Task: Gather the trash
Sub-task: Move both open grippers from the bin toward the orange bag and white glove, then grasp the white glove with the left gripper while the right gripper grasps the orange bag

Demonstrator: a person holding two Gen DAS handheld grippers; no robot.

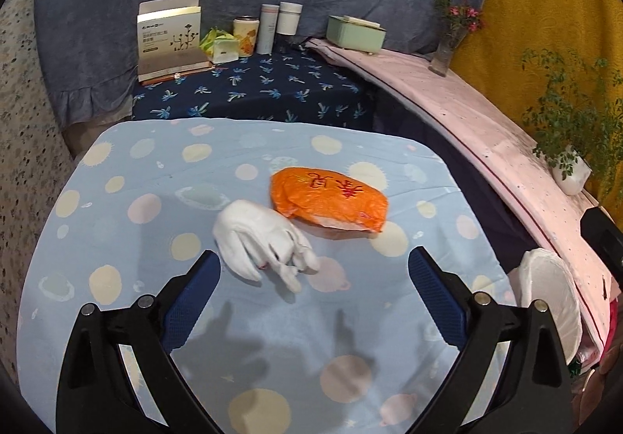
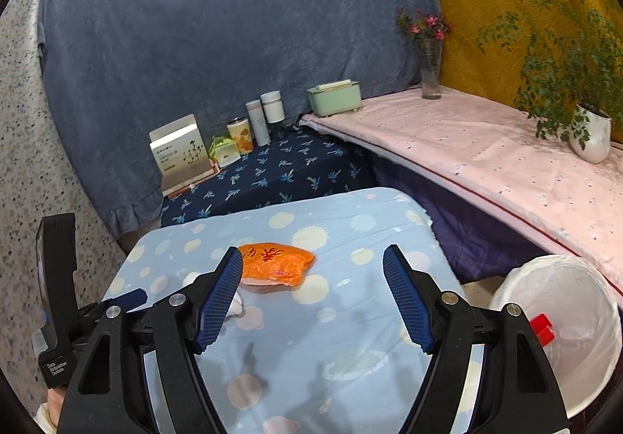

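The left hand-held gripper (image 1: 314, 270) hangs above the tabletop (image 1: 117, 239), which wears a pale blue cloth dotted with cream and pink spots; its blue-padded jaws stand wide apart and hold nothing. Just ahead of it, at about 11 o'clock from the jaw gap, a white glove (image 1: 261, 239) lies crumpled on the cloth, fingers curled toward the camera. Touching the glove's far side, at 12 to 1 o'clock, lies an orange plastic bag (image 1: 331, 198) with red characters printed on it, flattened and resting on the cloth. At 3 o'clock, off the tabletop's edge, stands a bin lined with a white bag (image 1: 553, 301). The right hand-held gripper (image 2: 313, 297) is likewise spread wide and empty, poised over the same cloth; in its view the orange bag (image 2: 278, 262) sits at 11 o'clock just beyond the left finger, which hides most of the glove (image 2: 236, 306), and the lined bin (image 2: 564, 325) opens at 3 to 4 o'clock with something red (image 2: 542, 329) showing inside. The other gripper's black body (image 2: 58, 290) shows at 9 o'clock. Farther back, at 11 o'clock, a dark leaf-patterned surface carries an open carton (image 2: 181, 153), a green packet (image 2: 224, 151) and three canisters (image 2: 257, 122); at 1 o'clock a pink-covered ledge holds a mint box (image 2: 335, 95), a flower vase (image 2: 430, 72) and a potted plant (image 2: 592, 130).
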